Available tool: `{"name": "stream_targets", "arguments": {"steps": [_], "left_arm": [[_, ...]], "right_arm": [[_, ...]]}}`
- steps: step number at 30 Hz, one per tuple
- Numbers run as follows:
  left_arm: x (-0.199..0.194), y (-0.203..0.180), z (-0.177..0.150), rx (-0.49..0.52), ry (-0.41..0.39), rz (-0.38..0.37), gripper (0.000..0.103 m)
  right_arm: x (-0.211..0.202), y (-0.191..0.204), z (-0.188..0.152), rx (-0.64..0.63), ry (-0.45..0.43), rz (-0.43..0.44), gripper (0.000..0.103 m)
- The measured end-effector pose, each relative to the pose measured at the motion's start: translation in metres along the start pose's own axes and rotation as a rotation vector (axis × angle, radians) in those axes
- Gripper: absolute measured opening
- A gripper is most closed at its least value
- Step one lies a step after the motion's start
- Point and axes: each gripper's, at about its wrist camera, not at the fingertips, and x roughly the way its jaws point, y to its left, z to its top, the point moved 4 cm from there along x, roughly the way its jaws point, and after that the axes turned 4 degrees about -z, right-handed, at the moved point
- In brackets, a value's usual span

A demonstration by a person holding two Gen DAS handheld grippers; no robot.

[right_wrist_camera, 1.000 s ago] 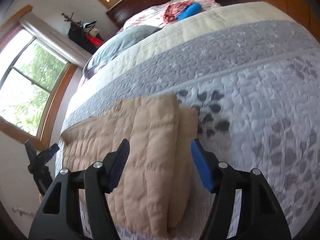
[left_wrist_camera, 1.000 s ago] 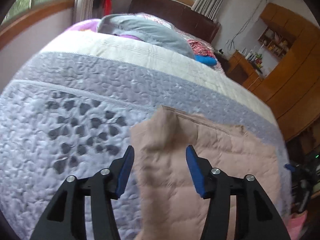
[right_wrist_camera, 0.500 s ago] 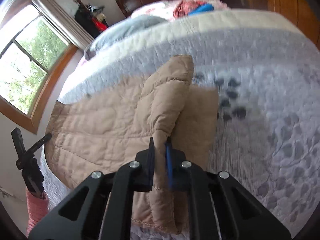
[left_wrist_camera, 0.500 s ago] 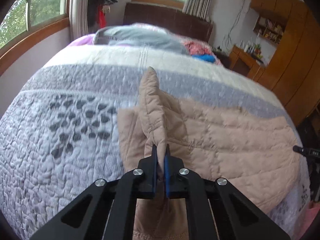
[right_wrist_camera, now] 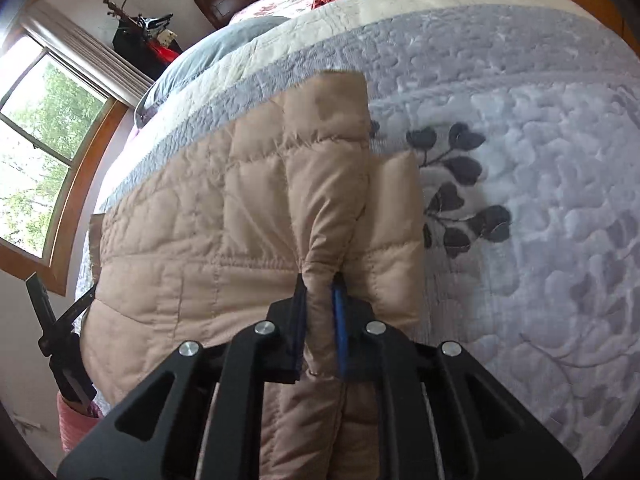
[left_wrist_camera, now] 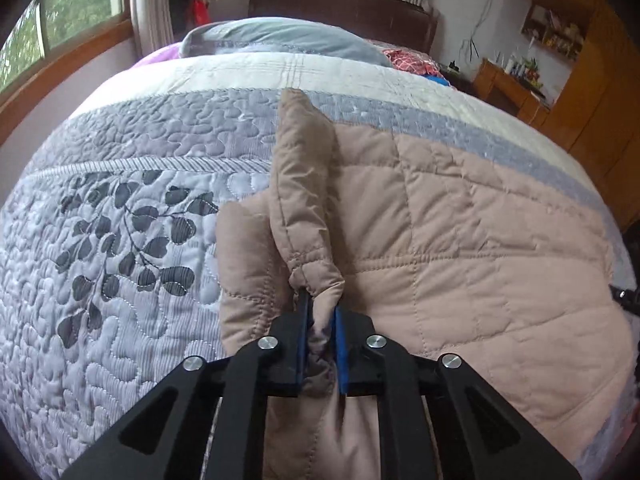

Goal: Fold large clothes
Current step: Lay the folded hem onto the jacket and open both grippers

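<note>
Both jaws stood spread over the jacket a second ago; now each pair pinches a raised ridge of its quilted fabric. My left gripper (left_wrist_camera: 320,322) grips one ridge, jaws easing apart slightly with fabric still between them; my right gripper (right_wrist_camera: 320,300) does likewise. One jacket (left_wrist_camera: 460,240) lies on the bed (left_wrist_camera: 140,280) just ahead of and beneath both jaws, part-folded, one flap already turned in. Remaining, by my judgement: carry the gripped edge over and finish folding. Count: one jacket, two grippers, one bed.
</note>
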Motion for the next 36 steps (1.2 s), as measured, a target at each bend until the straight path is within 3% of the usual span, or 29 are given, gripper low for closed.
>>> {"name": "stream_targets", "arguments": {"steps": [5,9,12,14,18,21,25,29,34,36], "left_arm": [[-0.016,-0.005,0.003,-0.002,0.017,0.047,0.017],[-0.072,0.002,0.007,-0.068,-0.071,0.062,0.022],[-0.107,-0.024,0.0,-0.036,-0.143,0.064,0.021],[-0.118,-0.06,-0.011,0.003,-0.14,0.0,0.021],[-0.107,-0.123,-0.031,0.067,-0.066,-0.09,0.022],[-0.085,-0.146,-0.042,0.096,-0.029,-0.072,0.022],[-0.044,-0.14,-0.058,0.097,0.048,-0.05,0.022],[-0.027,-0.136,-0.076,0.14,0.042,-0.052,0.022],[-0.037,-0.135,-0.076,0.113,0.058,-0.064,0.02],[-0.051,-0.135,-0.077,0.102,0.048,-0.08,0.02]], "right_arm": [[-0.018,0.003,0.0,0.009,-0.033,-0.042,0.021],[-0.067,0.01,-0.005,-0.002,-0.146,-0.11,0.021],[-0.094,0.042,-0.018,-0.054,-0.182,-0.055,0.021],[-0.095,0.068,-0.031,-0.083,-0.15,-0.033,0.021],[-0.075,0.126,-0.056,-0.176,-0.1,-0.023,0.021],[-0.053,0.144,-0.069,-0.205,-0.069,-0.04,0.021],[-0.021,0.144,-0.082,-0.205,-0.01,-0.068,0.021],[0.015,0.134,-0.093,-0.219,0.031,-0.095,0.02],[0.015,0.132,-0.089,-0.202,0.037,-0.084,0.016],[0.001,0.133,-0.092,-0.198,0.01,-0.068,0.021]]}}
